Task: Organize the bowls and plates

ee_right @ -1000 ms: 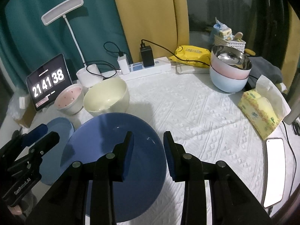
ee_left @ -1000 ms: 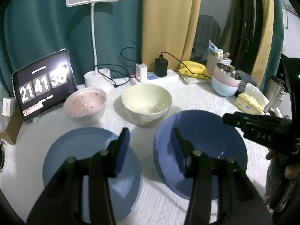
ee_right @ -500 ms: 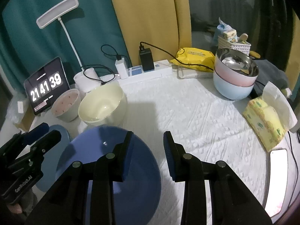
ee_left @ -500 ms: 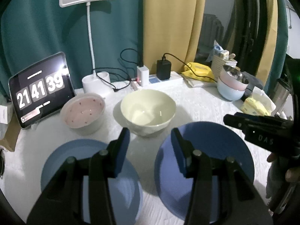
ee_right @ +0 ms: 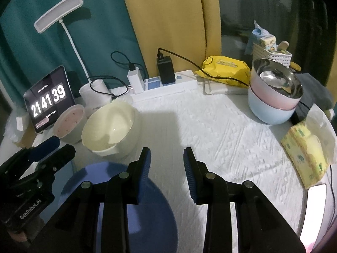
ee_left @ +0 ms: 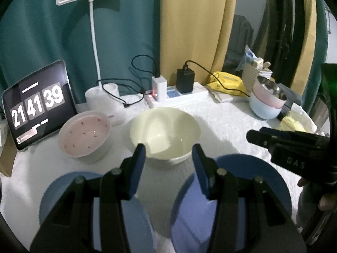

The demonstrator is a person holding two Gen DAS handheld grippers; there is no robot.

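Note:
A cream bowl [ee_left: 164,132] stands mid-table beside a pink speckled bowl [ee_left: 84,135]. Two blue plates lie nearer me: a lighter plate [ee_left: 54,189] on the left and a darker plate [ee_left: 252,179] on the right. My left gripper [ee_left: 168,160] is open and empty, its tips in line with the cream bowl's near rim. My right gripper [ee_right: 166,164] is also open and empty, over the tablecloth at the darker plate's [ee_right: 94,181] right edge, with the cream bowl [ee_right: 109,126] to its upper left. Each gripper shows in the other's view: left gripper [ee_right: 48,149], right gripper [ee_left: 273,143].
At the back right stands a stack of bowls [ee_right: 273,97], steel in pink in light blue. A tissue pack [ee_right: 303,154] and a phone [ee_right: 316,210] lie at the right edge. A clock tablet [ee_right: 48,101], a lamp base [ee_right: 94,92] and a power strip [ee_right: 164,86] line the back.
Both grippers have moved forward over the plates toward the bowls. The cream bowl now looks larger and closer to the fingertips. The jaws have kept the same gap.

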